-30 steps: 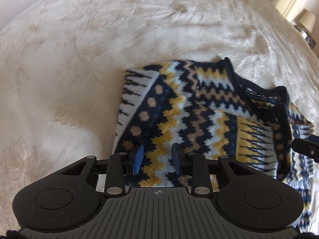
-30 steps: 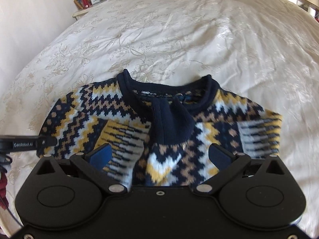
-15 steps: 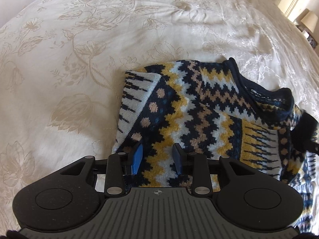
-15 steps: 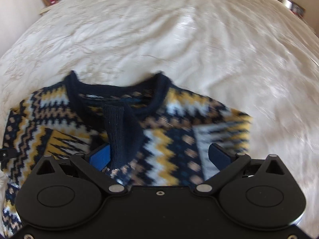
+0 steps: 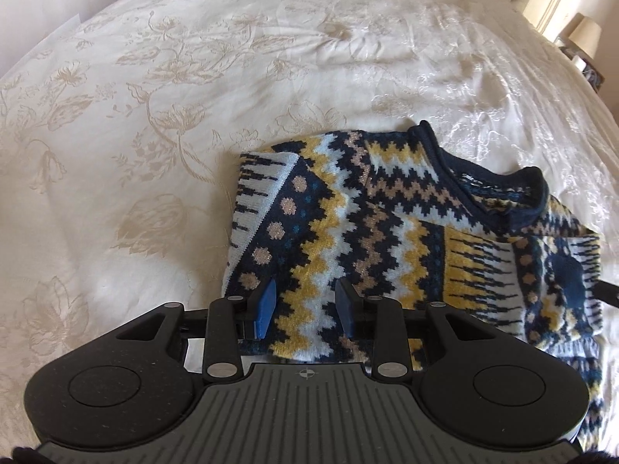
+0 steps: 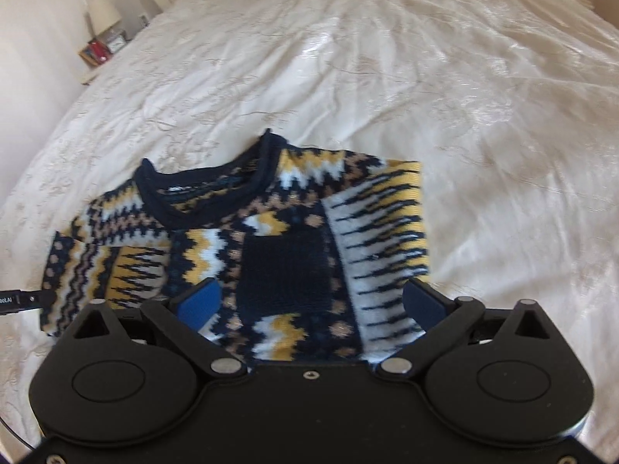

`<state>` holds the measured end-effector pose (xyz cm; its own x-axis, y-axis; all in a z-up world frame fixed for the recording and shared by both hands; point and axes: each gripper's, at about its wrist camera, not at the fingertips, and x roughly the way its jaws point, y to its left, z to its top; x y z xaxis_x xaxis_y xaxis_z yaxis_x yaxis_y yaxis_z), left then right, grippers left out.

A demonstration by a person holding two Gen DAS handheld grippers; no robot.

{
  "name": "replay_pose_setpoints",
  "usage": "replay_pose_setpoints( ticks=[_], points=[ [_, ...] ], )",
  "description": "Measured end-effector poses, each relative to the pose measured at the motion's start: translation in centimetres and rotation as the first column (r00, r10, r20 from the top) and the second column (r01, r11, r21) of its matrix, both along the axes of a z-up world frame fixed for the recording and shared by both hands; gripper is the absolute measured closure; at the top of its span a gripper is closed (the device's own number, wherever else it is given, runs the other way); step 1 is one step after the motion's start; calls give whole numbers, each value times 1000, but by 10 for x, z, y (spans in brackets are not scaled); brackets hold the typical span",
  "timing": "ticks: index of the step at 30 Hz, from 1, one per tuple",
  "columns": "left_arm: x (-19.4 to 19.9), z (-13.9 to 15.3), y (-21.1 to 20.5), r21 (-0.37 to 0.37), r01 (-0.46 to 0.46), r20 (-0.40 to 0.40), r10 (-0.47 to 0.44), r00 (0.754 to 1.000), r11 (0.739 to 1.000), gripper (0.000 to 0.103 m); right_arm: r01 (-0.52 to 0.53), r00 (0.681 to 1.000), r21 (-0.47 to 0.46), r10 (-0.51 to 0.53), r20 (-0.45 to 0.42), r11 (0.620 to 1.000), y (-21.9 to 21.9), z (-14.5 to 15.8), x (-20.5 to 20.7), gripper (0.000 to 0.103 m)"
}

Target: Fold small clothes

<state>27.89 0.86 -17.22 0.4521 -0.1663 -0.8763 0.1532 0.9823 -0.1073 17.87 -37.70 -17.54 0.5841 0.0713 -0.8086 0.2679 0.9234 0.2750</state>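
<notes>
A small navy, yellow and white zigzag knit sweater [image 5: 387, 232] lies on the bed with both sleeves folded in over its front; it also shows in the right wrist view [image 6: 271, 239]. My left gripper [image 5: 305, 305] is partly open, its blue pads astride the sweater's near left edge without pinching it. My right gripper [image 6: 313, 301] is wide open over the sweater's right side, holding nothing. The other gripper's tip shows at the view edges [image 5: 607, 294] [image 6: 23, 301].
The cream floral bedspread [image 5: 193, 116] stretches all around the sweater. A bedside table with a lamp [image 6: 102, 15] and small items stands at the far left of the right wrist view. Another lamp [image 5: 584, 34] stands at the far right beside the headboard.
My right gripper has swung to the right across the sweater, from over the collar to over the right folded sleeve. My left gripper has stayed at the left edge, with its view pulling back a little.
</notes>
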Motion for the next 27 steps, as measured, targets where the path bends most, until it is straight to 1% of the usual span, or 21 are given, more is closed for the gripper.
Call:
replay_pose_setpoints(
  ticks=[1, 7, 9, 10, 11, 13, 15, 16, 18, 19, 21, 23, 25, 27],
  points=[
    [-3, 2, 1, 0, 2, 7, -2, 1000, 1000, 70, -10, 1000, 10, 10, 4, 1000, 1, -1, 3, 17],
    [-13, 8, 8, 11, 0, 20, 0, 1000, 1000, 70, -26, 999, 32, 28, -37, 999, 2, -19, 26, 18],
    [-14, 8, 10, 15, -5, 17, 5, 1000, 1000, 70, -24, 998, 45, 26, -53, 999, 0, -24, 30, 22],
    [-14, 7, 12, 17, -8, 16, 8, 1000, 1000, 70, -26, 998, 54, 29, -55, 998, 0, -26, 32, 29],
    [-14, 7, 13, 18, -12, 15, 12, 1000, 1000, 70, -31, 998, 60, 34, -56, 998, 0, -26, 33, 39],
    [-14, 6, 15, 20, -19, 13, 18, 1000, 1000, 70, -36, 997, 73, 41, -68, 997, 1, -28, 34, 48],
    [-13, 7, 16, 22, -20, 13, 20, 1000, 1000, 70, -31, 996, 70, 37, -79, 997, 2, -27, 36, 68],
    [-14, 7, 16, 24, -19, 17, 18, 1000, 1000, 70, -34, 996, 74, 39, -78, 997, 2, -25, 36, 86],
    [-12, 10, 15, 25, -14, 25, 14, 1000, 1000, 70, -47, 997, 70, 52, -64, 996, 7, -15, 36, 87],
    [-11, 11, 14, 24, -12, 29, 11, 1000, 1000, 70, -68, 997, 67, 71, -40, 995, 10, -6, 34, 87],
    [-7, 15, 13, 18, -9, 40, 8, 999, 1000, 70, -121, 992, 74, 118, 36, 990, 15, 19, 28, 88],
    [-1, 17, 11, 8, -9, 51, 9, 999, 1000, 70, -132, 987, 40, 128, 94, 990, 16, 44, 18, 88],
    [7, 16, 8, 4, -10, 55, 10, 998, 1000, 70, -90, 991, 22, 87, 101, 996, 7, 52, 13, 88],
    [17, 13, 3, 16, -11, 59, 10, 998, 1000, 70, -46, 998, 7, 46, 47, 999, -4, 43, 15, 88]
  ],
)
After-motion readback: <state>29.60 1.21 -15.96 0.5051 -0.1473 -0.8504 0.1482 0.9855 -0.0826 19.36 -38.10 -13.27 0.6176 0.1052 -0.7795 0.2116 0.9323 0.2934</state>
